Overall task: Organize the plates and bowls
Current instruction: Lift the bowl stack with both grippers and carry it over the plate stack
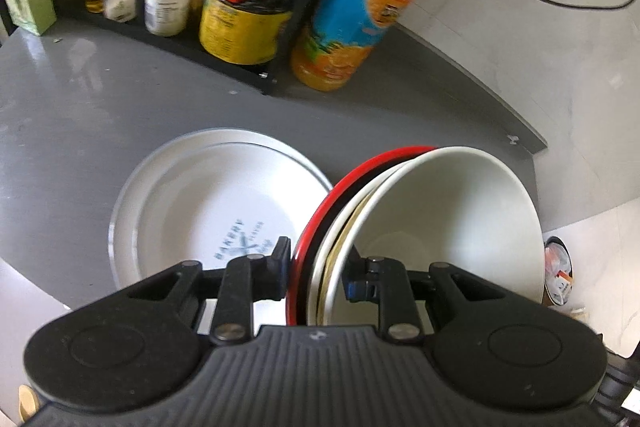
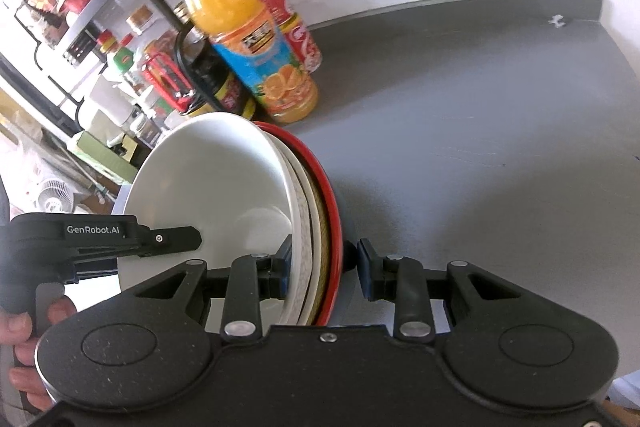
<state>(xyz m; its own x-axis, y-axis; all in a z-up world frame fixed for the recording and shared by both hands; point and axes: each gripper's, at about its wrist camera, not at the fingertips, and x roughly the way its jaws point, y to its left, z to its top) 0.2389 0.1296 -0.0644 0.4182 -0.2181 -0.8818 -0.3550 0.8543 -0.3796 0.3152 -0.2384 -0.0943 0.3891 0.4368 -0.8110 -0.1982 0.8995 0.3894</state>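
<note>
Left gripper [image 1: 316,273] fingers clamp the bowl stack [image 1: 420,227]; right gripper [image 2: 324,265] fingers straddle it, open.

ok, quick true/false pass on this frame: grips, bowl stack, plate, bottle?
1. The left gripper is shut on the nested bowl stack, which is tilted on edge. True.
2. The outermost bowl in the stack is blue. False: it is the red bowl; the innermost is white.
3. A white plate with BAKERY print lies flat on the grey counter. True.
4. The orange juice bottle lies on its side. False: it stands upright beside the black rack.
5. The right gripper has its jaws clamped tight on the stack. False: they straddle the rims, with a gap between one pad and the red bowl.
</note>
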